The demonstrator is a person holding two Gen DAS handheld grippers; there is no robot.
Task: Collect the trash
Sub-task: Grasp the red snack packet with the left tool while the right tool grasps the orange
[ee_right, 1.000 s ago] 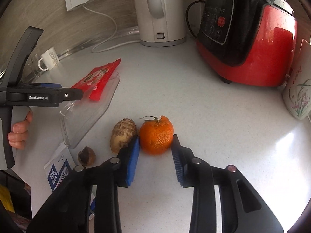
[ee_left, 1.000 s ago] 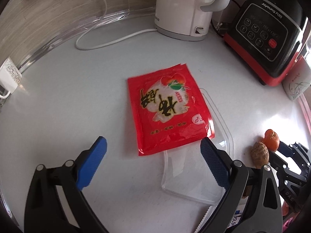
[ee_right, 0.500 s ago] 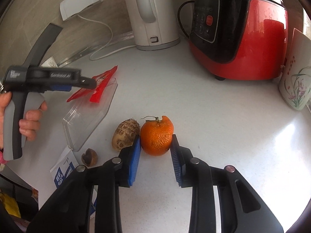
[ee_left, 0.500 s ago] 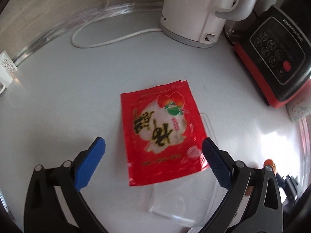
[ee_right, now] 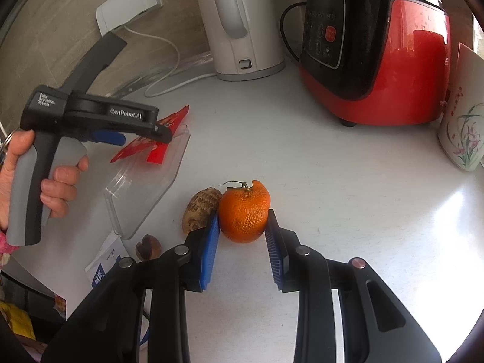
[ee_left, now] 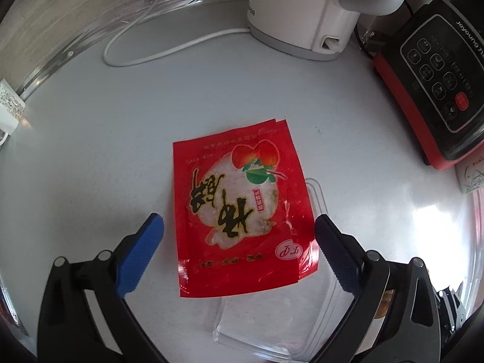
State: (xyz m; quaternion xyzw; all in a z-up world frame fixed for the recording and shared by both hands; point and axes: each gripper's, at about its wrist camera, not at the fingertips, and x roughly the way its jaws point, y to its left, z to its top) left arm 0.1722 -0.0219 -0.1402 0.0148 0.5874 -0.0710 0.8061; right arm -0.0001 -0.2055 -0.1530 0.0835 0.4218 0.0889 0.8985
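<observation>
At the bottom of the right wrist view, the right tongs (ee_right: 243, 230) are sitting clamped on the orange peel (ee_right: 244, 211), both blue pads pressing its sides on the white table (ee_right: 348, 181). Just left of the peel a brown husk (ee_right: 201, 210) is lying, with a nut shell (ee_right: 148, 246) nearer the lower left. In the left wrist view, the left tongs (ee_left: 239, 230) are hanging spread wide apart above the red wrapper (ee_left: 242, 211), which is lying partly over a clear plastic lid (ee_left: 272, 326) at mid-frame. Farther up, a white kettle (ee_left: 305, 15) and a red-and-black blender (ee_left: 435, 84) are standing at the upper right.
</observation>
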